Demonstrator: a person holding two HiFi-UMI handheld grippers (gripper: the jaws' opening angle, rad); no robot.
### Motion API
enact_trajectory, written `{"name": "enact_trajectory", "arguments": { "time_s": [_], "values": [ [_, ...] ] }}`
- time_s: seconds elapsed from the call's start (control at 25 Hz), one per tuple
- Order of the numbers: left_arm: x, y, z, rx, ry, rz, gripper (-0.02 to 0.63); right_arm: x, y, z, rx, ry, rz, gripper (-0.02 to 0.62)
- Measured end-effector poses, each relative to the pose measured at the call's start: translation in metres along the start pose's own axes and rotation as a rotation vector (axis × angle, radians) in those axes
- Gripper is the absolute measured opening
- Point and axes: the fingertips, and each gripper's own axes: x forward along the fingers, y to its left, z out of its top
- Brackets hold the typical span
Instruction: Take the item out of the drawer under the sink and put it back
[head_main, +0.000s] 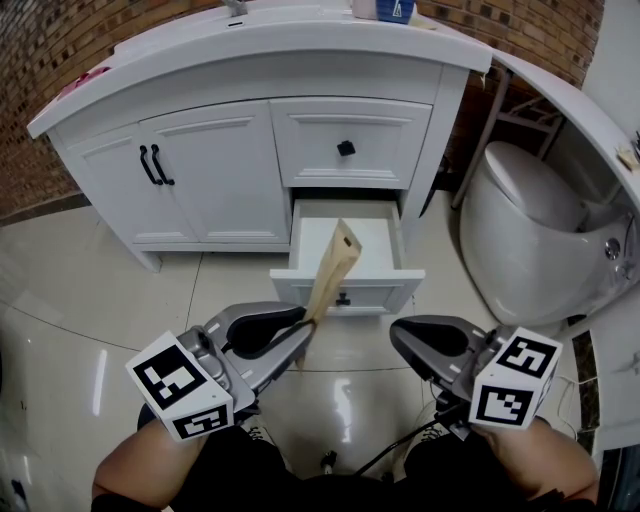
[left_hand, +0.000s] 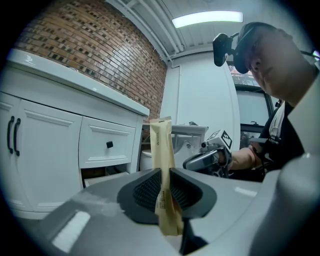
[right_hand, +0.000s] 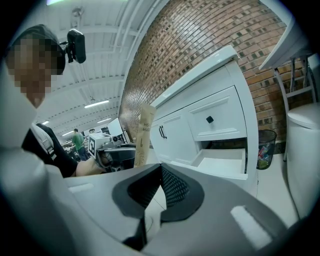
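Note:
A long tan paper packet (head_main: 333, 270) sticks up and forward from my left gripper (head_main: 300, 325), whose jaws are shut on its lower end. In the left gripper view the packet (left_hand: 162, 150) stands upright between the ribbed pads (left_hand: 145, 192). It hangs above the front of the open white drawer (head_main: 370, 240), the lower drawer of the sink cabinet. My right gripper (head_main: 400, 335) hovers to the right at the same height, its jaws together with nothing in them. The right gripper view shows the drawer (right_hand: 220, 160) with a bare white bottom.
The white sink cabinet (head_main: 200, 170) has two doors with black handles at left and a closed upper drawer with a black knob (head_main: 346, 148). A white toilet (head_main: 530, 230) stands close at right. Glossy floor tiles lie below; a bin (right_hand: 265, 142) sits by the brick wall.

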Motion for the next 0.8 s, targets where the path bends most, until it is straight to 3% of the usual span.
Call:
{"name": "enact_trajectory", "arguments": {
  "time_s": [0.8],
  "values": [
    [0.0017,0.0036,-0.0019,0.008,0.021,0.011,0.061,-0.0005,0.0005,-0.0002,0.000,-0.002,0.003,0.003]
  ]
}}
